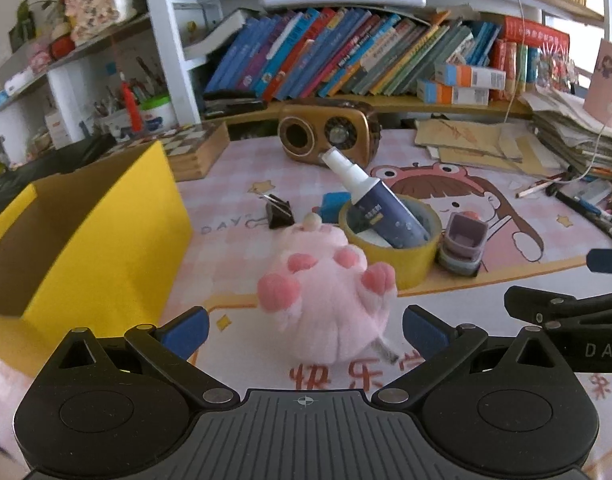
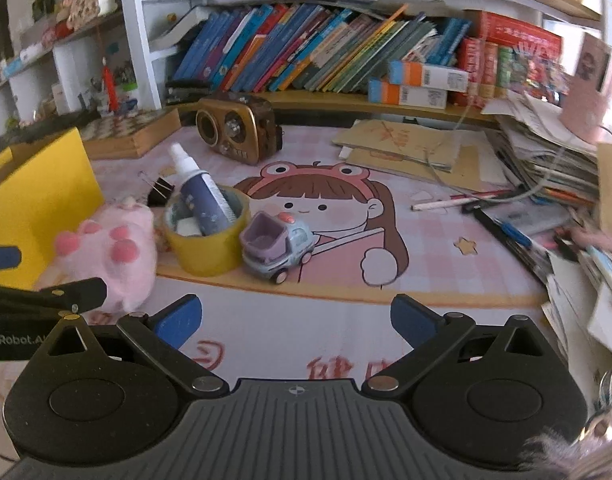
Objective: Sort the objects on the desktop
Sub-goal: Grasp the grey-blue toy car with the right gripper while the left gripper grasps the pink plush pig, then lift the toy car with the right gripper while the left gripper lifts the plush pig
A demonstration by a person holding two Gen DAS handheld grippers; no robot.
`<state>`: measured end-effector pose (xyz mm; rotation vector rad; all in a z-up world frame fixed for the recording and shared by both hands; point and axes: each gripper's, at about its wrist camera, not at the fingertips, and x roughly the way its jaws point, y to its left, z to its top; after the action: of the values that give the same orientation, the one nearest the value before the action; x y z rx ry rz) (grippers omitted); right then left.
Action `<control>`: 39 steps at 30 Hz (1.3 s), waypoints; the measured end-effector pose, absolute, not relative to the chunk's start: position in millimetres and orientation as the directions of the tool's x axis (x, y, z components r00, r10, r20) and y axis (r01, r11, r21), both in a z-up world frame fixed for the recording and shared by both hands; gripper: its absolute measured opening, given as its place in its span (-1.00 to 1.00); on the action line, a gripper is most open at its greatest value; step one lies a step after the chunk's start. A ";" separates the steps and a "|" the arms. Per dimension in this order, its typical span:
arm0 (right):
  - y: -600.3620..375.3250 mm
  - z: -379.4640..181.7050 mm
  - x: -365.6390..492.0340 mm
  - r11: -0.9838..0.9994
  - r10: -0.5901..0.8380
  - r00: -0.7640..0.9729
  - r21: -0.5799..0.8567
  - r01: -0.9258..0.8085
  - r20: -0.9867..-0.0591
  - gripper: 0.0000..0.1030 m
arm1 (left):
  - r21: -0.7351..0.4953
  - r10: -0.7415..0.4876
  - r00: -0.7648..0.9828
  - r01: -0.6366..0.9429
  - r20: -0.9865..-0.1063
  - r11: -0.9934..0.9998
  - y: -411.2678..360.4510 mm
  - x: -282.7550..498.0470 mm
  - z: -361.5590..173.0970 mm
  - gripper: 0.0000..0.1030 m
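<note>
You are at a child's study desk (image 2: 265,332) in a home. A pink checked desk mat printed with a cartoon girl in a frog hat (image 2: 326,204) covers the top. Behind it, a wooden shelf holds a leaning row of colourful paperback books (image 1: 346,56), and a white-framed side shelf (image 1: 161,40) carries a floral fabric ornament (image 1: 93,0) and a white tub of pens (image 1: 153,112). A brown retro-style radio (image 1: 330,132) stands at the back beside a wooden chessboard box (image 1: 189,148). To your right, a messy stack of papers (image 2: 546,160) and loose pens (image 2: 506,232) crowd the edge. Toys share the mat: a fluffy pink plush animal (image 1: 326,300) and a small lilac toy truck (image 2: 273,244).
</note>
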<state>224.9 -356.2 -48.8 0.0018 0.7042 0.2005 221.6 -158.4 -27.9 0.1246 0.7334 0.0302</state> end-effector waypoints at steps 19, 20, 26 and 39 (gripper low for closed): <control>-348.2 -74.3 315.5 0.854 0.383 0.640 -0.008 -0.520 -0.666 0.89 | 0.105 0.067 0.672 0.016 -0.738 0.994 -154.9 277.0 -56.3 0.85; -347.1 -75.7 318.9 0.846 0.387 0.630 -0.013 -0.533 -0.674 0.86 | 0.102 0.064 0.669 0.018 -0.740 0.995 -155.0 277.6 -56.8 0.82; -343.2 -81.8 331.0 0.816 0.401 0.588 -0.018 -0.578 -0.703 0.51 | 0.091 0.043 0.651 0.041 -0.758 0.995 -159.9 279.1 -59.3 0.60; -348.5 -82.5 325.8 0.825 0.414 0.562 0.034 -0.564 -0.716 0.20 | 0.052 0.015 0.661 0.036 -0.750 0.998 -157.9 264.0 -52.8 0.38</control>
<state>325.8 -348.5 -82.5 -0.2081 0.7845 0.5805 264.0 -157.9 -52.8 0.0639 0.8482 -0.0119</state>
